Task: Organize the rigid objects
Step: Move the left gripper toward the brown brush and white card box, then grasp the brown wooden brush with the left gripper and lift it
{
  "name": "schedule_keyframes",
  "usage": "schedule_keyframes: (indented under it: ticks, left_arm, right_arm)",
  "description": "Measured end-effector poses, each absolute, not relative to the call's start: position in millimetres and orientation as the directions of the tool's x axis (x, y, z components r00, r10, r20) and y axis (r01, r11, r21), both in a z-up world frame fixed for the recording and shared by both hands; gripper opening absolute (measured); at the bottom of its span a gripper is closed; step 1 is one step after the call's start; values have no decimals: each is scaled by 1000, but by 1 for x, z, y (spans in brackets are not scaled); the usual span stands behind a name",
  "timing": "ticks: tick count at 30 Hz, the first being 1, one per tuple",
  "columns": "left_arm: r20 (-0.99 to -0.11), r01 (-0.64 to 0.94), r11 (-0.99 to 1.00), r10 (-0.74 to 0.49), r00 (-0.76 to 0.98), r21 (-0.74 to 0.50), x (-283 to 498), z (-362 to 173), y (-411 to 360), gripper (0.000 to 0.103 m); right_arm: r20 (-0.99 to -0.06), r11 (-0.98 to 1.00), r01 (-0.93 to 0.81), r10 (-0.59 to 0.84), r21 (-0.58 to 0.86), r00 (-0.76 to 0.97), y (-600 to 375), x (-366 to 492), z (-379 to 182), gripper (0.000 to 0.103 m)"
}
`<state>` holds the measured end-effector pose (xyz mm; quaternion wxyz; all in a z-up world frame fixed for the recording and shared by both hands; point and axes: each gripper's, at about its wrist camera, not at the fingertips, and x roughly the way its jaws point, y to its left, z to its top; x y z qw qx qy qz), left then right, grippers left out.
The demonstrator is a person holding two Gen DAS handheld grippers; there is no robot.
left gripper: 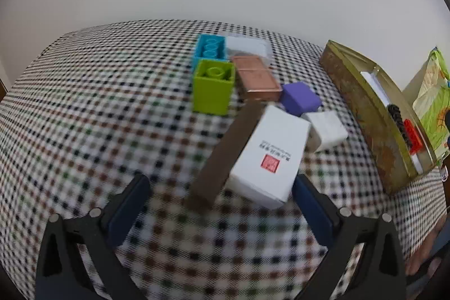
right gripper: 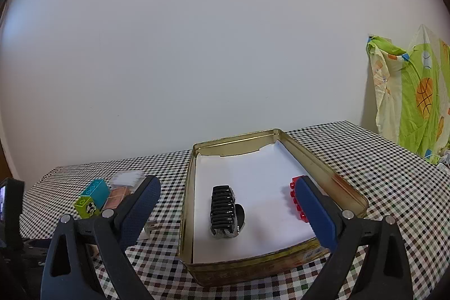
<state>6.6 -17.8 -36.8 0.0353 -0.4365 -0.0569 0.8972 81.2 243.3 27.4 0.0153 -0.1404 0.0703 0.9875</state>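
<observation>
The left tongs (left gripper: 222, 204) are spread wide and empty, aimed at the white box (left gripper: 270, 153), which lies tilted against a brown bar (left gripper: 227, 151) on the checked counter (left gripper: 84, 131), left of the tin (left gripper: 374, 128). The step in hand is judged to be the grasp of this box. It is best taken across its narrow sides, the tongs being lowered until both pads span it squarely, so that the bar is not caught with it. Beyond the box, farther from the tin's near end, a purple cube (left gripper: 301, 99), a white block (left gripper: 327, 131), a copper case (left gripper: 258, 80) and green (left gripper: 213, 86) and blue (left gripper: 209, 49) bricks are gathered.

The right tongs (right gripper: 227, 204) are likewise held wide and empty above the tin (right gripper: 346, 187). Inside the tin, on white paper, a black ribbed part (right gripper: 223, 207) and a red brick (right gripper: 295, 198) are seen.
</observation>
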Motion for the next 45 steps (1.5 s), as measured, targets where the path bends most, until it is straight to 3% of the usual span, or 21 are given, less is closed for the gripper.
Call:
schedule_keyframes:
  ticks: [10, 13, 16, 22, 32, 35, 37, 41, 44, 45]
  left_arm:
    - [-750, -48, -998, 69, -658, -50, 30, -24, -46, 102]
    - [-718, -37, -999, 7, -696, 26, 32, -13, -48, 102]
    - [-701, -79, -997, 42, -712, 21, 33, -5, -48, 102]
    - [-658, 39, -966, -204, -725, 257, 16, -11, -44, 99]
    - [-743, -174, -963, -39, -668, 207, -19, -33, -2, 99]
    - [-744, -216, -951, -22, -667, 221, -28, -32, 7, 82]
    - [-755, -249, -951, 25, -656, 185, -30, -32, 5, 63]
    - [-755, -268, -952, 66, -652, 149, -26, -31, 0, 42]
    - [-766, -282, -952, 89, -636, 124, -22, -31, -5, 15]
    - [-771, -282, -956, 121, -626, 79, -19, -30, -8, 14]
  right_arm:
    - [-277, -991, -41, 5, 125, -961, 241, 82, 27, 98]
    - [-274, -992, -40, 6, 120, -962, 240, 83, 28, 98]
    - [-277, -992, -41, 7, 117, -961, 239, 82, 27, 98]
    - [-280, -991, -42, 5, 126, -960, 241, 81, 28, 98]
    - [-280, -990, -41, 2, 133, -960, 241, 80, 28, 98]
    - [-281, -991, -31, -8, 132, -960, 239, 80, 28, 98]
    - [-278, -992, -23, -12, 123, -961, 236, 80, 28, 98]
    - [-275, -995, -3, -26, 102, -961, 231, 82, 28, 98]
    - [-273, -996, 28, -50, 86, -961, 226, 83, 29, 98]
    - [-273, -996, 37, -57, 79, -960, 223, 83, 29, 98]
